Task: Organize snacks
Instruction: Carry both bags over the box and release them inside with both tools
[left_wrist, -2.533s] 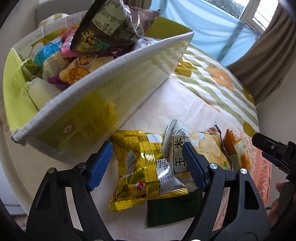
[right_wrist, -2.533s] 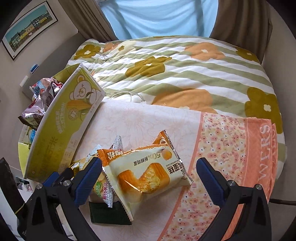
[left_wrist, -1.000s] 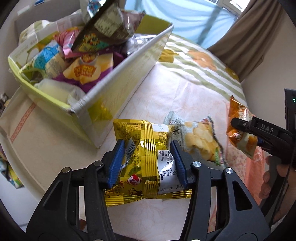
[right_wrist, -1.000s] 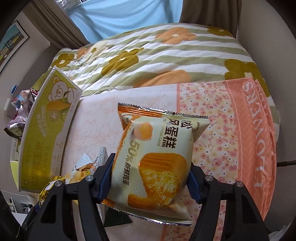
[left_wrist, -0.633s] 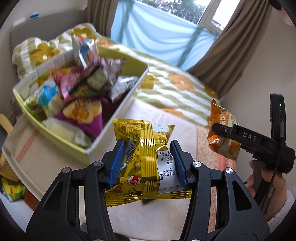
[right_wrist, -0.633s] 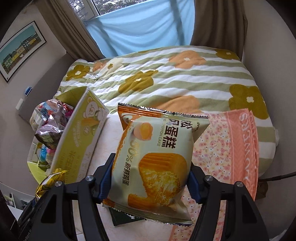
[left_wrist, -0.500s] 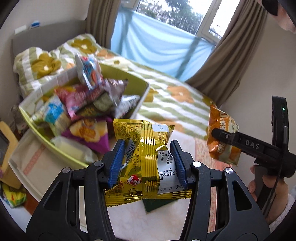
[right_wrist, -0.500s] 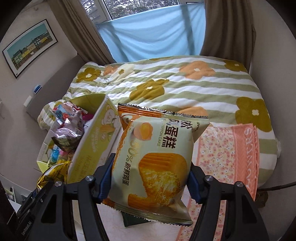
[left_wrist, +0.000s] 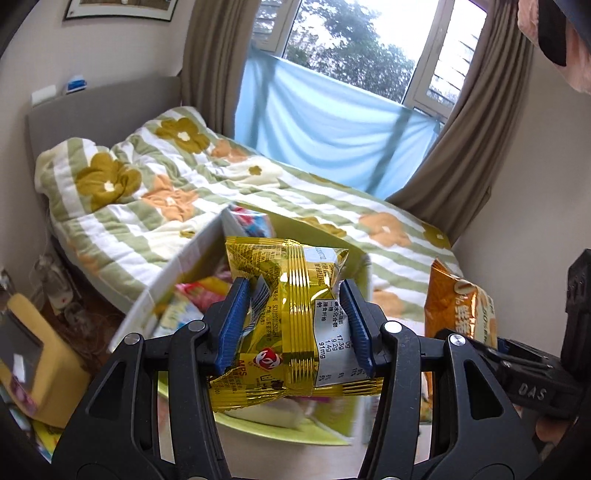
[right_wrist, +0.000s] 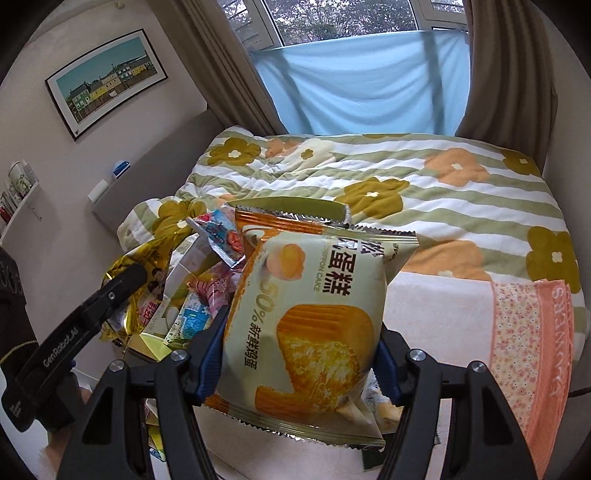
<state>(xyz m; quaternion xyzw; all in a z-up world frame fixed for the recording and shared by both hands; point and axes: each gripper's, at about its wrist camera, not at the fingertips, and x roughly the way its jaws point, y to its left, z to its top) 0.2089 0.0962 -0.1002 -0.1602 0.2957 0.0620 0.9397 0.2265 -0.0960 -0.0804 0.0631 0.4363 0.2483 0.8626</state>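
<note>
My left gripper (left_wrist: 293, 326) is shut on a yellow-gold snack packet (left_wrist: 291, 317) and holds it in the air over the green snack box (left_wrist: 184, 273), which is full of several packets. My right gripper (right_wrist: 299, 354) is shut on a cream and orange chiffon cake packet (right_wrist: 310, 321), held up beside the box (right_wrist: 291, 205). The cake packet (left_wrist: 458, 310) and the right gripper also show at the right of the left wrist view. The left gripper's finger (right_wrist: 110, 291) and its gold packet (right_wrist: 147, 262) show at the left of the right wrist view.
The box stands on a pale cloth (right_wrist: 436, 314) with an orange floral border, on the floral striped bedspread (right_wrist: 443, 192). Another packet and a dark green pad (right_wrist: 373, 458) lie on the cloth under the cake packet. A yellow device (left_wrist: 33, 354) sits low at the left.
Both grippers closed on their packets on the cloth and lifted them. Both have risen and moved toward the box, so the views now look over the bed and window.
</note>
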